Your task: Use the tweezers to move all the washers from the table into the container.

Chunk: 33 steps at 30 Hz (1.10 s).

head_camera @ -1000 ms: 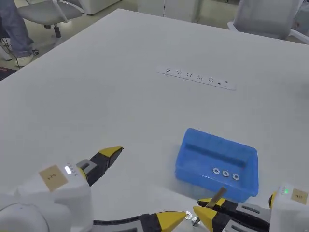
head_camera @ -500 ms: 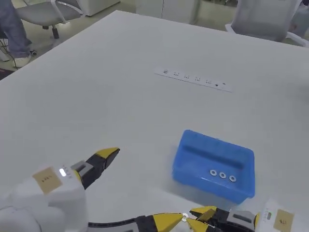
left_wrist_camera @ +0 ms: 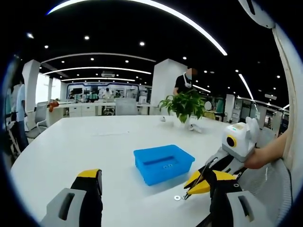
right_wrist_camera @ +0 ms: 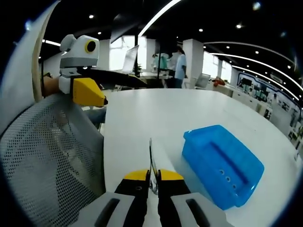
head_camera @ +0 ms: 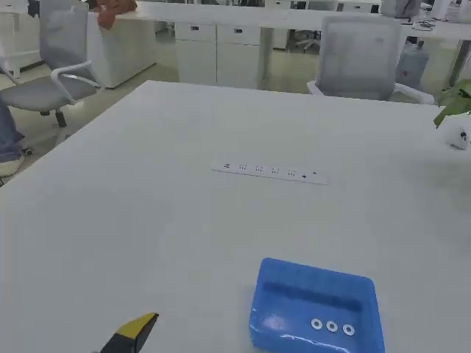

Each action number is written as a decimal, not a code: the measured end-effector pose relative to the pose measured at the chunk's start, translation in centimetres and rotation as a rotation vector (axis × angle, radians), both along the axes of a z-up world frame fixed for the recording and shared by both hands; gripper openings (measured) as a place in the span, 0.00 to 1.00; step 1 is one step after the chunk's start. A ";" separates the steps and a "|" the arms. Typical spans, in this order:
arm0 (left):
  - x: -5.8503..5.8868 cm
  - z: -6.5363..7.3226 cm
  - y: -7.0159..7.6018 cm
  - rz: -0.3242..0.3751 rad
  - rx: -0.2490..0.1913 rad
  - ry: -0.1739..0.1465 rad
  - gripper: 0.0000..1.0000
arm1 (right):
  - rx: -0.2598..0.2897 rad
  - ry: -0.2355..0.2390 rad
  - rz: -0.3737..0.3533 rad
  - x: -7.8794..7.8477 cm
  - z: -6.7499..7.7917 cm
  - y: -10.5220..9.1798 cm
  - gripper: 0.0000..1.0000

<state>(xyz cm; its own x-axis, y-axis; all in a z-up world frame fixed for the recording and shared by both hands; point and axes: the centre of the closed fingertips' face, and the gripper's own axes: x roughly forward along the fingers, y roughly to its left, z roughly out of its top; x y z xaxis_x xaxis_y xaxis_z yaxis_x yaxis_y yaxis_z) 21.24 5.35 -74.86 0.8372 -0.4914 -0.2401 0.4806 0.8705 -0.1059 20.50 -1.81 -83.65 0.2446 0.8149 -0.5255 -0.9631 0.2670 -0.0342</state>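
Note:
A blue container [head_camera: 316,312] holds three washers [head_camera: 331,326] in a row. In the left gripper view one washer [left_wrist_camera: 177,197] lies on the white table in front of the container [left_wrist_camera: 163,163]. My right gripper [left_wrist_camera: 208,182] comes in from the right with thin tweezers [left_wrist_camera: 198,182] whose tip is just beside that washer. In the right gripper view my right gripper [right_wrist_camera: 152,175] is shut on the tweezers [right_wrist_camera: 152,156], and the container [right_wrist_camera: 222,163] lies ahead to the right. My left gripper [left_wrist_camera: 156,198] is open and holds nothing; one yellow fingertip [head_camera: 136,329] shows in the head view.
A white power strip [head_camera: 268,171] lies across the middle of the table [head_camera: 147,206]. Office chairs [head_camera: 360,55] stand at the far edge. A potted plant [left_wrist_camera: 184,106] sits at a far corner. A mesh chair back [right_wrist_camera: 52,161] is close on the left.
The head camera has tilted up, so the container sits lower in the picture and the right gripper with the tweezers has passed out of the bottom edge.

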 end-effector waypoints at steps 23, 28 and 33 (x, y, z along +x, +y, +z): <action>0.0 -0.1 0.0 -0.002 0.000 0.006 0.97 | 0.097 0.096 -0.073 1.0 1.4 0.0 0.03; 0.1 0.2 0.3 0.014 -0.028 -0.005 0.98 | 0.143 0.084 -0.113 2.4 3.4 -0.3 0.03; 0.1 -0.6 0.2 0.017 0.015 0.018 0.97 | 0.250 0.146 -0.235 5.1 6.5 -0.6 0.03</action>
